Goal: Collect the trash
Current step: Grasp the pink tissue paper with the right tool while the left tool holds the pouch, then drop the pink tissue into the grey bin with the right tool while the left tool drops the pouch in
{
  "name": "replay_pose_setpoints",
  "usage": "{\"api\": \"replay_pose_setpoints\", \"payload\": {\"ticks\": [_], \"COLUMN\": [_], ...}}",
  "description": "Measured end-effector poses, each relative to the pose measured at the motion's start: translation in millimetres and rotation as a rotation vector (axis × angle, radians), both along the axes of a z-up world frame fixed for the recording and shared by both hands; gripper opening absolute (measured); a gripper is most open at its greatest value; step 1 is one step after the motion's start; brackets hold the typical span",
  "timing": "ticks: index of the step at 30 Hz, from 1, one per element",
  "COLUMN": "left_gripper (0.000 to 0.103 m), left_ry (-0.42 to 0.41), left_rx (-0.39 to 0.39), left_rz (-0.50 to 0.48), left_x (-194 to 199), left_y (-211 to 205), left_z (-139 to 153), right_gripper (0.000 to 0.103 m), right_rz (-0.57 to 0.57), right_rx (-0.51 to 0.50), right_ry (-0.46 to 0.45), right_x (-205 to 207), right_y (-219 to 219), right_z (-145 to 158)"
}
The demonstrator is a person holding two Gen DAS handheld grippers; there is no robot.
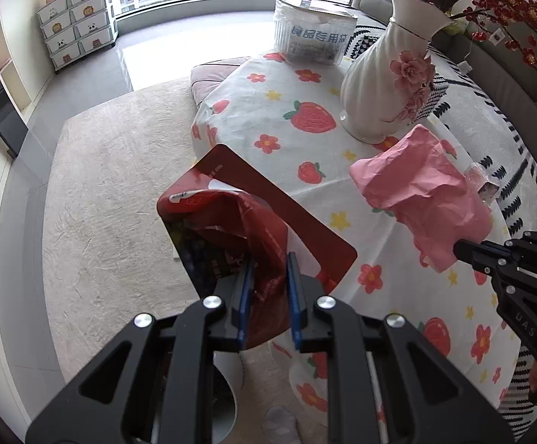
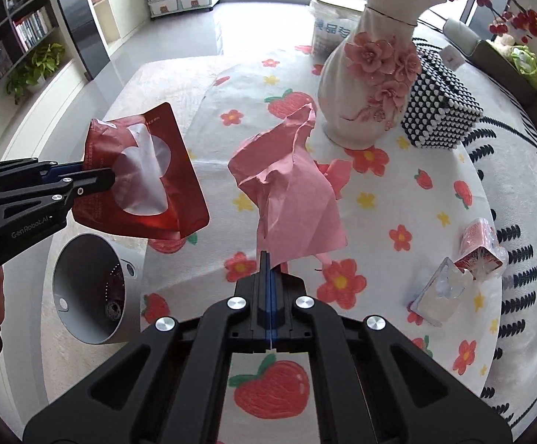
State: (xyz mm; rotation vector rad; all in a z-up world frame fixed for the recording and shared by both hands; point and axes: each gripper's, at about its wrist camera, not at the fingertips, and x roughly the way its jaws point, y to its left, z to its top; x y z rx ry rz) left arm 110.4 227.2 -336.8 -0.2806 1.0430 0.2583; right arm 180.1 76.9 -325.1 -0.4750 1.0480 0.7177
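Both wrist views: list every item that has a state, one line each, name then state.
left gripper: shut on red pouch.
right gripper: shut on pink paper.
red pouch: held in the air, near the bin.
pink paper: crumpled, lifted off the table.
trash bin: open, on the floor beside the table.
white vase: upright.

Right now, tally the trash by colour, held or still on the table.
Red: 2 — red pouch in the left gripper, red carton on the table.
Pink: 1 — pink paper in the right gripper.
Clear/white: 1 — torn wrapper beside the carton.
Total: 4
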Motion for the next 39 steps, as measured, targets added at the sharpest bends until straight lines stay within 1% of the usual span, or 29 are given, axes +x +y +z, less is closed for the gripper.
{"api": "replay_pose_setpoints", "payload": {"ticks": [9,15,17,20,23,27,29,31,32,39], "left_gripper": [0.017,0.017,0.017,0.017,0.017,0.017,0.017,0.017,0.017,0.017], "left_ry": [0.04,0.073,0.085,0.098,0.109,0.116,0.12,0.126,0.127,0.13], "left_rx": [0.01,0.02,0.027,0.027,0.025,0.019,0.02,0.02,0.018,0.021], "left_rz": [0.214,0.345,0.377,0.417,0.445,0.469,0.472,0.472,0.471,0.434], "left_x": [-106.0,-173.3,-190.6,-212.6,-227.7,-243.8,-249.1,-251.6,-252.5,-245.6], "left_y": [51.8,73.8,77.6,81.8,82.5,80.2,77.8,74.5,73.2,63.5], "left_z": [0.2,-2.1,-3.1,-6.8,-10.6,-14.2,-16.0,-18.3,-19.1,-23.2], "right_gripper": [0.0,0.0,0.0,0.0,0.0,0.0,0.004,0.022,0.024,0.025], "right_rz": [0.247,0.407,0.463,0.536,0.575,0.607,0.617,0.618,0.617,0.577], "right_rx": [0.034,0.049,0.041,0.005,-0.026,-0.063,-0.092,-0.109,-0.11,-0.102], "right_ry": [0.042,0.073,0.089,0.101,0.109,0.117,0.122,0.119,0.116,0.095], "right_x": [-79.3,-135.6,-154.2,-177.4,-193.2,-207.6,-209.0,-210.4,-211.5,-198.3], "right_y": [80.8,132.2,148.8,169.8,181.7,184.3,183.6,181.8,180.4,169.5], "right_z": [2.3,-1.4,-5.9,-17.4,-27.7,-35.0,-40.2,-43.4,-43.5,-34.1]}}
